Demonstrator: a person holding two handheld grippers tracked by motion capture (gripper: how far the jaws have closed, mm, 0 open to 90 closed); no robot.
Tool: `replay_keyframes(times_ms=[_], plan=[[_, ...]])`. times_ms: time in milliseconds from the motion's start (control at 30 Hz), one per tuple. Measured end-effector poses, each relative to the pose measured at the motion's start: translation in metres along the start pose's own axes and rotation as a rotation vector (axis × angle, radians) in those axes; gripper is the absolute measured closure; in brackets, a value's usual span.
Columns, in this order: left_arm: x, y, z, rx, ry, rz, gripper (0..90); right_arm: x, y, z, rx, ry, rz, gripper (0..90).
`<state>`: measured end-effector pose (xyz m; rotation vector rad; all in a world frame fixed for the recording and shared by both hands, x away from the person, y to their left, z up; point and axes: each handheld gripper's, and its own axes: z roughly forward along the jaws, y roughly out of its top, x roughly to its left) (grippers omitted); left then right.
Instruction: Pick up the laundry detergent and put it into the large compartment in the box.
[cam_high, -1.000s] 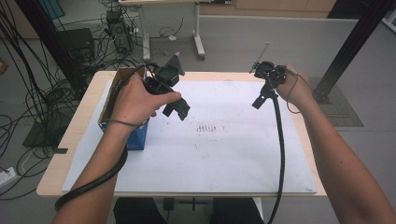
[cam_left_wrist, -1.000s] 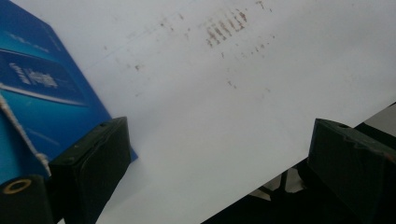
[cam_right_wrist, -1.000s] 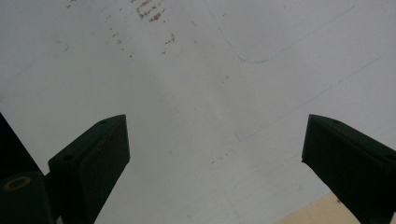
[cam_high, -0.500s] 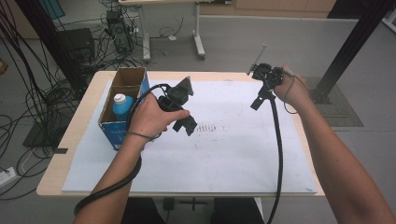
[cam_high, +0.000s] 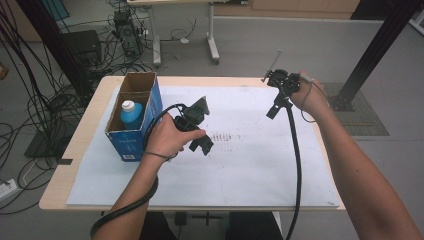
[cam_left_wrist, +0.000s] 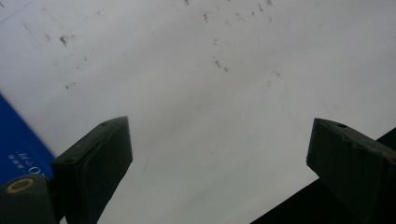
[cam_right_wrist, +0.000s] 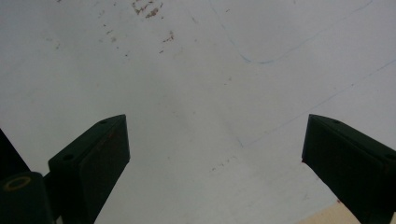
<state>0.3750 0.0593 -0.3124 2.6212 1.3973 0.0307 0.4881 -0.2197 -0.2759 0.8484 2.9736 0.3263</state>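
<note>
High view: bottle (cam_high: 131, 114) left of left hand-held gripper (cam_high: 200, 142).

A blue box (cam_high: 134, 131) with a brown inside is holding a blue, white-capped bottle (cam_high: 131, 115). A white, brown-speckled sheet (cam_high: 260, 165) is covering the tan tabletop (cam_high: 85, 145); black fingers (cam_left_wrist: 95, 161) are showing at six o'clock.

The blue bottle (cam_high: 131, 115) stands sunk in the cardboard box (cam_high: 134, 134) near the table's left edge, its lower body hidden by the box walls. In the left gripper view that box (cam_left_wrist: 18, 144) is cut off by the left edge, its white print too small to read.
</note>
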Motion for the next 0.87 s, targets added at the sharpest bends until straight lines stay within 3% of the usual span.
replay_keyframes(times_ms=[233, 867], plan=[[0.0014, -0.0016, 0.0085, 0.010, 0.003, -0.010, 7.4, -0.0011, -0.0013, -0.0008, 0.005, -0.007, 0.001, 7.4], [0.0001, -0.0045, 0.0067, 0.001, -0.003, -0.013, 7.5, 0.0026, -0.0015, -0.0020, 0.006, -0.011, 0.006, 7.4]])
